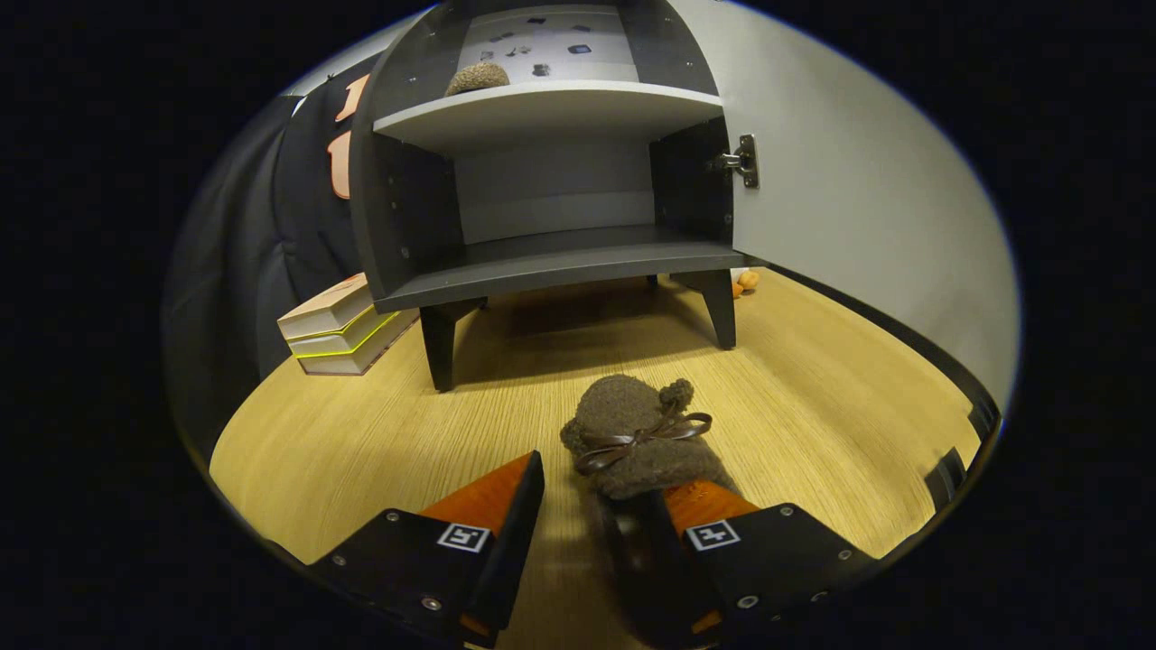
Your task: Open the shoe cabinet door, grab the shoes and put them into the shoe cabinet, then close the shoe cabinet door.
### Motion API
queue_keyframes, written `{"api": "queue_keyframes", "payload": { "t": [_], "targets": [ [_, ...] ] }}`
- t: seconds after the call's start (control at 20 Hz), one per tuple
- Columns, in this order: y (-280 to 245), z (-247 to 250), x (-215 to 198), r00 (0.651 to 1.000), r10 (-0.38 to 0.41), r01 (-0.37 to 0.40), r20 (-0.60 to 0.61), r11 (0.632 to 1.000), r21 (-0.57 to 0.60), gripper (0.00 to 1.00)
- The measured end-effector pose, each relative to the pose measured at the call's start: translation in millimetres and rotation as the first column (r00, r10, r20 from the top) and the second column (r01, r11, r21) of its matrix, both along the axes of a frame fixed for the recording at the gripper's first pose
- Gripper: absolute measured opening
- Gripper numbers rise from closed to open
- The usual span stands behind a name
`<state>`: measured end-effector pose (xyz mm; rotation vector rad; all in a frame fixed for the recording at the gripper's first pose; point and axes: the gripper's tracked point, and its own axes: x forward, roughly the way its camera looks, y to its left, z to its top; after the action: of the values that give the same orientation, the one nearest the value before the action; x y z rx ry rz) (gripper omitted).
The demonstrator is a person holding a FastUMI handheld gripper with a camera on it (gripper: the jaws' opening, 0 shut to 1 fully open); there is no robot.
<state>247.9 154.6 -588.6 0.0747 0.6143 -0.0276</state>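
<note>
The jaws (pixel 591 506) are spread apart, and the brown fuzzy shoe (pixel 643 433) lies on the wooden bench (pixel 361 433) between their tips, close to the right one. Beyond it, the shoe cabinet (pixel 551 181) stands with its door (pixel 858 199) open; another shoe (pixel 477 78) sits on the upper shelf.

The gripper (pixel 587 506) has two broad black finger mounts, each fixed with small silver screws and bearing a square black-and-white marker tag. The fingers taper forward into flat wedges and stand apart.
</note>
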Motion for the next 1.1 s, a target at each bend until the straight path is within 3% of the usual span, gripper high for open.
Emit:
{"api": "queue_keyframes", "payload": {
  "t": [0.3,0.55,0.8,1.1],
  "targets": [
    [3.7,-15.9,14.1,1.000,0.020,-0.020,-0.018,1.000,0.017,0.40],
    [-3.9,-13.5,21.6,1.000,-0.011,0.012,-0.013,0.998,0.068,0.10],
    [-10.8,17.9,22.1,1.000,-0.012,0.013,-0.009,0.998,0.066,0.09],
    [-3.5,107.0,20.8,0.999,0.016,-0.017,0.030,0.999,0.052,0.08]
  ]
}}
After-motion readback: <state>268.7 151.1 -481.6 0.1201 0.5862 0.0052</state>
